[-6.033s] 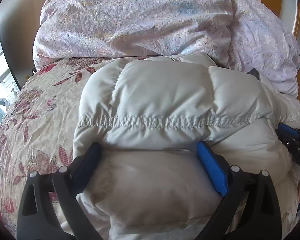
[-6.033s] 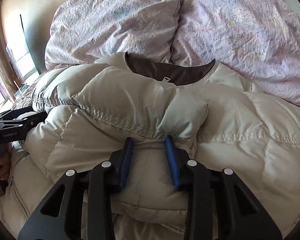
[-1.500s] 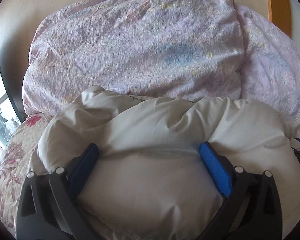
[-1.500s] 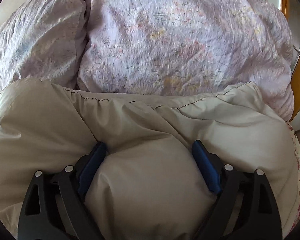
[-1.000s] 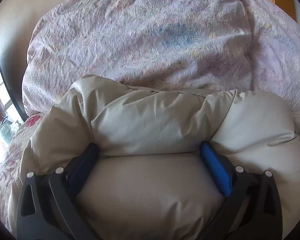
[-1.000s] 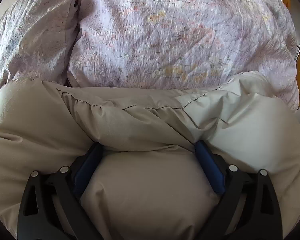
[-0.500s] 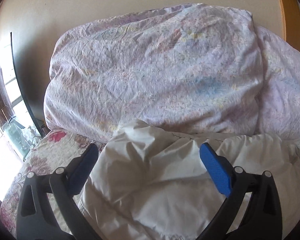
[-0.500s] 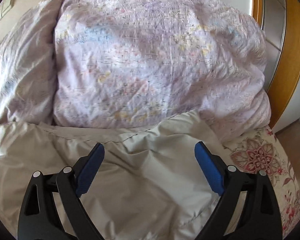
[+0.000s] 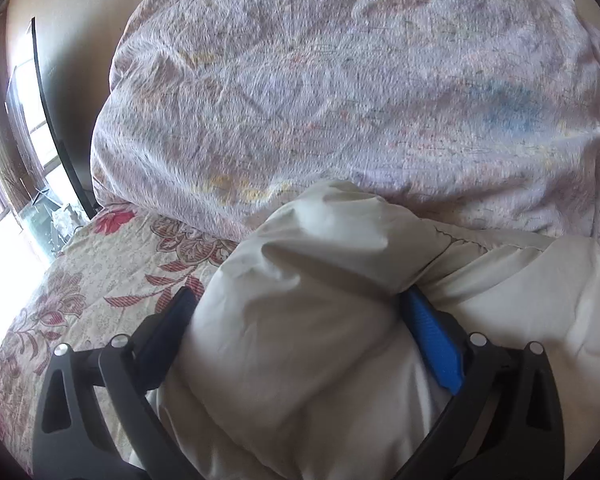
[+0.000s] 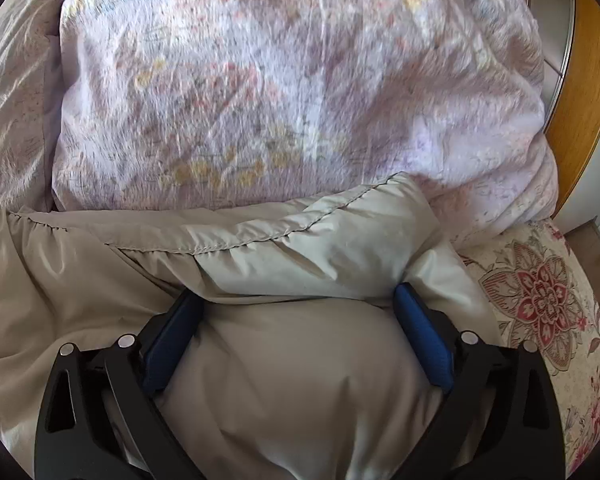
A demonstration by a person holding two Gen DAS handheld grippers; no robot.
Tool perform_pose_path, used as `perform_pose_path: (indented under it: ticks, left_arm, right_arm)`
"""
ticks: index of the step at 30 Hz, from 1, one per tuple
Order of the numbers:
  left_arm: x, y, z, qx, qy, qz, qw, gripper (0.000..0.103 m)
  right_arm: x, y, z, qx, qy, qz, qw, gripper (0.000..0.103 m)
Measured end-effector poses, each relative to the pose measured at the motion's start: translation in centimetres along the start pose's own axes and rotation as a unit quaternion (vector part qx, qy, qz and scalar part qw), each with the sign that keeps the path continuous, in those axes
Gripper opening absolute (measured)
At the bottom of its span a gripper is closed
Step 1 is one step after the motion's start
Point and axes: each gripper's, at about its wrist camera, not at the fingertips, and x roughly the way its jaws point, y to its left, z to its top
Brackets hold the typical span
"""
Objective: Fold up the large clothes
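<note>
Ahead of both tools, the lilac pillows (image 9: 340, 92) block the head of the bed. The puffy jacket (image 10: 284, 380) fills both tools' spread jaws. Bare floral bedspread (image 9: 96, 276) lies passable along the bed's left edge and right edge (image 10: 548, 300).

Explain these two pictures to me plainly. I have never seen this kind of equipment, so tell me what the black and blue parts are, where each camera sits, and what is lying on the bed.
There is no robot here. A person holds a two-finger claw in each hand, and each claw carries a fisheye camera looking forward along its fingers.

One picture is from the left claw, the other from the right claw. The black frames with blue pads at the bottom are the fingers.

On the floral bedspread lies a puffy beige jacket, pushed up against lilac pillows. Both claws stand wide open with the jacket's padding bulging between the fingers; they straddle it rather than pinch it.
</note>
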Motion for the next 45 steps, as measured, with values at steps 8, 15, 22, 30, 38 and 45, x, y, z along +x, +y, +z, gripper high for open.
perform_pose_path:
  ticks: [8, 15, 22, 30, 38, 45]
  left_arm:
    - [2.1, 0.1, -0.2, -0.009, 0.042, -0.013, 0.9990, 0.101]
    - [4.0, 1.3, -0.2, -0.040, 0.075, -0.052, 0.9950, 0.101]
    - [5.0, 2.6, -0.3, -0.069, 0.088, -0.083, 0.9902, 0.101]
    - [4.4, 3.7, -0.5, -0.081, 0.074, -0.078, 0.9909, 0.101]
    - [2.3, 6.2, -1.1, -0.084, 0.065, -0.061, 0.9924, 0.101]
    - [4.8, 8.2, -1.7, -0.161, 0.081, -0.135, 0.9743, 0.101]
  right_arm:
    - [2.2, -0.5, 0.4, 0.004, 0.033, 0.005, 0.999, 0.102]
    - [4.5, -1.5, 0.5, 0.013, 0.042, 0.020, 0.999, 0.102]
    - [5.0, -2.3, 1.0, 0.020, 0.040, 0.025, 0.999, 0.102]
    - [3.0, -1.9, 0.7, 0.027, 0.024, 0.002, 0.999, 0.102]
    - [1.0, -4.5, -0.5, 0.054, 0.010, 0.022, 0.998, 0.102]
    - [2.3, -5.1, -0.3, 0.066, 0.015, 0.046, 0.997, 0.102]
